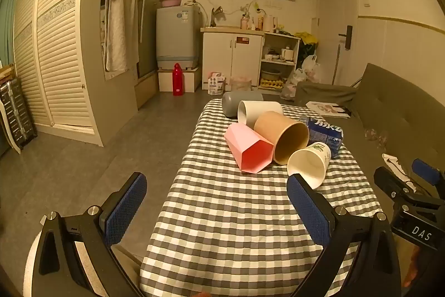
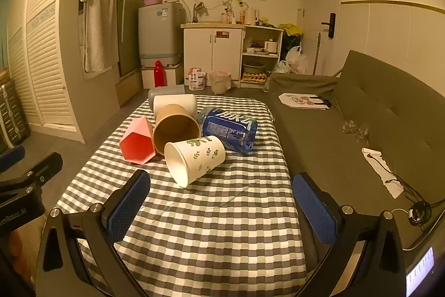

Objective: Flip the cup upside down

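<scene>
Several cups lie on their sides on the checkered table (image 1: 236, 227) (image 2: 211, 227): a white paper cup with green leaves (image 1: 308, 162) (image 2: 194, 157) nearest, a brown paper cup (image 1: 283, 135) (image 2: 175, 127), a pink faceted cup (image 1: 247, 148) (image 2: 137, 141), a plain white cup (image 1: 257, 112) (image 2: 175, 102) and a grey cup (image 1: 239, 102) (image 2: 164, 91) farthest. My left gripper (image 1: 217, 208) is open and empty, short of the cups. My right gripper (image 2: 221, 205) is open and empty, just short of the leaf cup's mouth.
A blue-labelled water bottle (image 1: 325, 134) (image 2: 230, 130) lies behind the leaf cup. A grey sofa (image 2: 361, 130) runs along the table's right side with a cable (image 2: 403, 185) on it. Bare floor (image 1: 111, 152) lies to the left. The right gripper shows at the left view's edge (image 1: 411, 194).
</scene>
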